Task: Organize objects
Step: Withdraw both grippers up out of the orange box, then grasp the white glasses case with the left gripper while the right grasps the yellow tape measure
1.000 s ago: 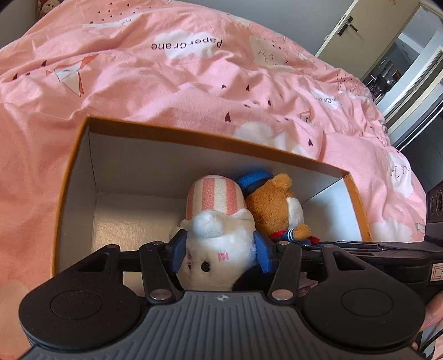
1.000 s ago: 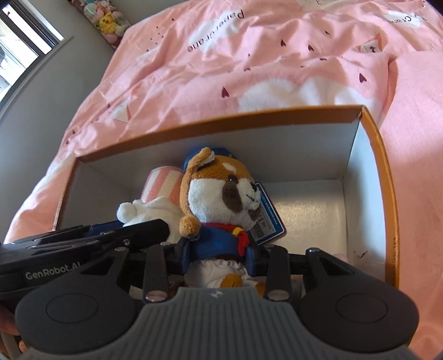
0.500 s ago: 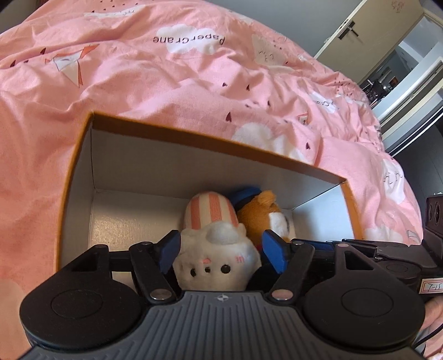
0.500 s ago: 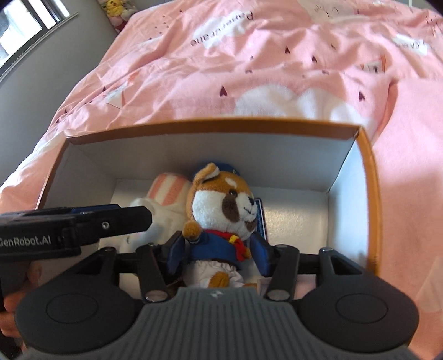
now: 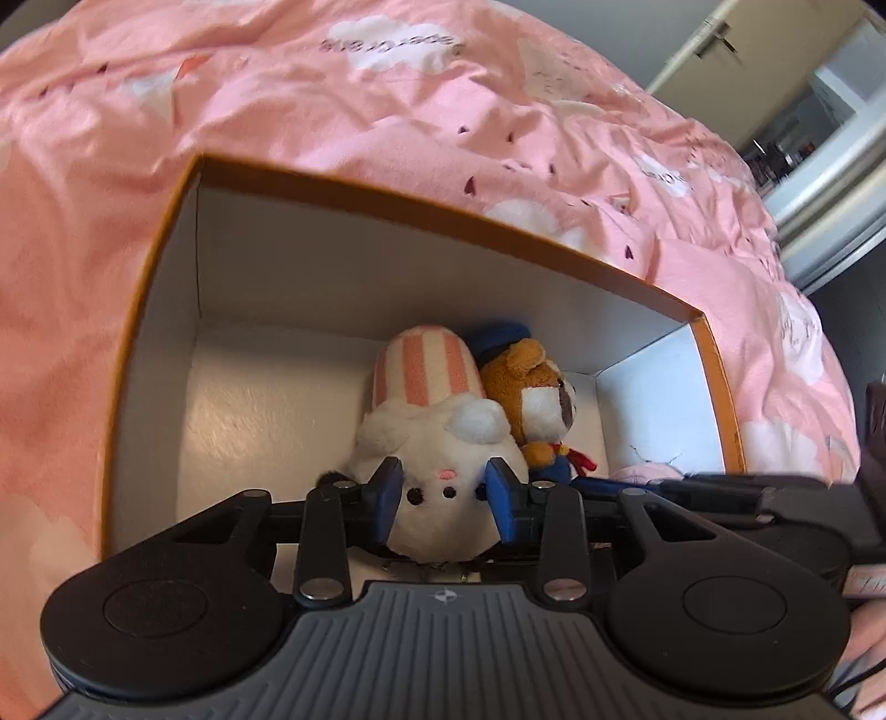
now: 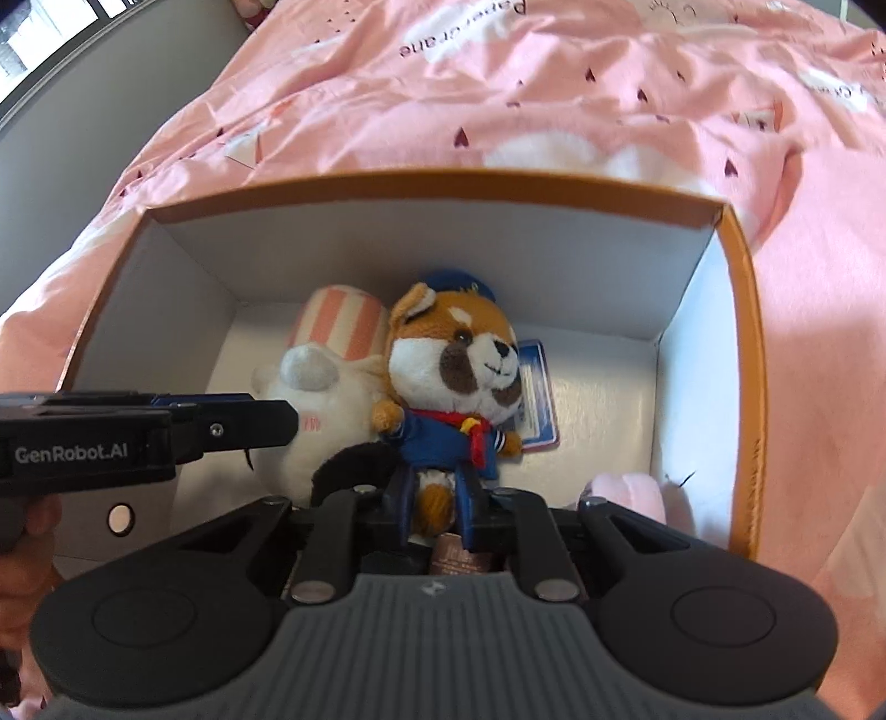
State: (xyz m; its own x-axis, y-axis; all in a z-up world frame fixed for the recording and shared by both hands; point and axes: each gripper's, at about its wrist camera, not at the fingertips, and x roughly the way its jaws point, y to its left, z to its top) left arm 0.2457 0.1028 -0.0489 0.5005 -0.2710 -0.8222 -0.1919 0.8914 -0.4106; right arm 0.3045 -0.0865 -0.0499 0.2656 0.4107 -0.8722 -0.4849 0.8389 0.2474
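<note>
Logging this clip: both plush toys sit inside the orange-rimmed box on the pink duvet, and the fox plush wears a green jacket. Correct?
Not quite. The right wrist view shows the fox plush in a blue jacket with a red scarf. The white plush and box are as stated.

Two plush toys side by side in the box on the bed

Your box (image 6: 745, 310) is sitting on the blanket (image 6: 387, 105); inside it the bunny (image 5: 443, 443) is lying left of the dog (image 6: 454, 382), touching it, with a tag (image 6: 536, 399) lying right of the dog.

A pink duvet (image 5: 343, 127) printed with white clouds covers the bed; beyond it stands a beige door (image 5: 736, 50), with daylight beside it.
</note>
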